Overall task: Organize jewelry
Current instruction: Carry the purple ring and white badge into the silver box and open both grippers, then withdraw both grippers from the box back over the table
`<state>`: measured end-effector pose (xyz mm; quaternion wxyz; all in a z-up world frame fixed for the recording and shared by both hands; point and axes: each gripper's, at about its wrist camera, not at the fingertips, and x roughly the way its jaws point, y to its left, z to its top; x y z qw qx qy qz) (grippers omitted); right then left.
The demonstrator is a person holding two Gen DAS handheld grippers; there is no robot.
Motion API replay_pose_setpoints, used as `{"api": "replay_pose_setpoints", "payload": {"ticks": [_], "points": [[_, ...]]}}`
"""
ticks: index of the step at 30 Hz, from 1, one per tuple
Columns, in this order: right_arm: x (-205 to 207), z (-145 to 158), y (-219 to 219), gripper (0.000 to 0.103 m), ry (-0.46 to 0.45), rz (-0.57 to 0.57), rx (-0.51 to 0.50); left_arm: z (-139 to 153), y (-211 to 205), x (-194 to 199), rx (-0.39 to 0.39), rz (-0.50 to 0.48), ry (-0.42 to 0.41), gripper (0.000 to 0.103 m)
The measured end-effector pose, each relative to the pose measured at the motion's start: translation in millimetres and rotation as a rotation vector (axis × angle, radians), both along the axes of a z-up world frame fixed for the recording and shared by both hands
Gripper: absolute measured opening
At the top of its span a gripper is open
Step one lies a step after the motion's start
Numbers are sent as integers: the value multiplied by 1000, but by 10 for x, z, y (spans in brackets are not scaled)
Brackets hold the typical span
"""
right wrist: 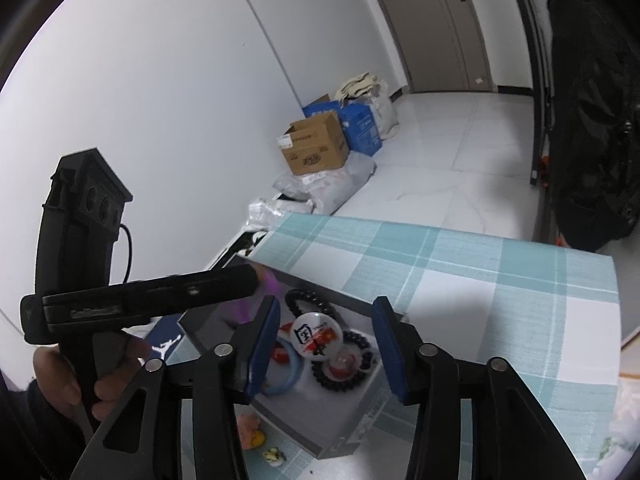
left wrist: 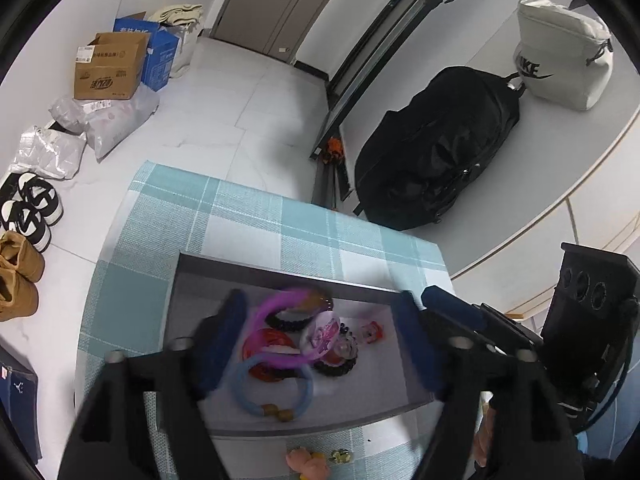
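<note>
A grey tray (left wrist: 280,276) on the checked cloth holds a blue ring bracelet (left wrist: 272,392), black bead bracelets (left wrist: 288,322), a round badge (left wrist: 322,334) and a red piece. My left gripper (left wrist: 320,298) hangs over the tray, open; a blurred purple band (left wrist: 280,304) lies loose between its fingers, with no pad pressing on it. My right gripper (right wrist: 326,304) is open above the same tray (right wrist: 296,436), over the badge (right wrist: 318,336), and holds nothing. The left gripper (right wrist: 248,276) shows at the tray's far left corner, held by a hand.
A pink figure (left wrist: 308,462) and a small yellow-green piece (left wrist: 340,456) lie on the cloth in front of the tray. A black backpack (left wrist: 440,152) and a white bag (left wrist: 560,52) sit on the counter to the right. Shoes, cartons (left wrist: 108,68) and parcels line the floor.
</note>
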<state>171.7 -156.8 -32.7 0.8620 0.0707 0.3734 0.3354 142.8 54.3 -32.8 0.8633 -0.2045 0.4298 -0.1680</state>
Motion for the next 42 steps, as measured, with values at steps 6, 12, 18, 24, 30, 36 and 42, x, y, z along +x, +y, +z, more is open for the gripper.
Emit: {"api": "replay_pose_setpoints", "payload": {"ticks": [6,12,18,24,30,36,42], "points": [[-63,76,-179,60,-30,-61,34,31,-36,-67,34,4,-18,75],[-170,117,-249,68,-54,-93,40,69,-35,-226,106,25,-57,75],[-303,131,-243,74,-76,-101,29,120,-41,-388,188,58,-107,75],[-456,178,-234,78,-120,-105,0,166,13,-551,207,97,-128,75],[-602,191,-230,83,-145,-103,0,116,-5,-663,266,148,-109,75],[-751,158,-170,86,-152,-77,-38,131,-27,-809,271,152,-126,75],[-938,72,-173,90,-129,-69,-50,35,-118,-896,300,115,-97,75]]}}
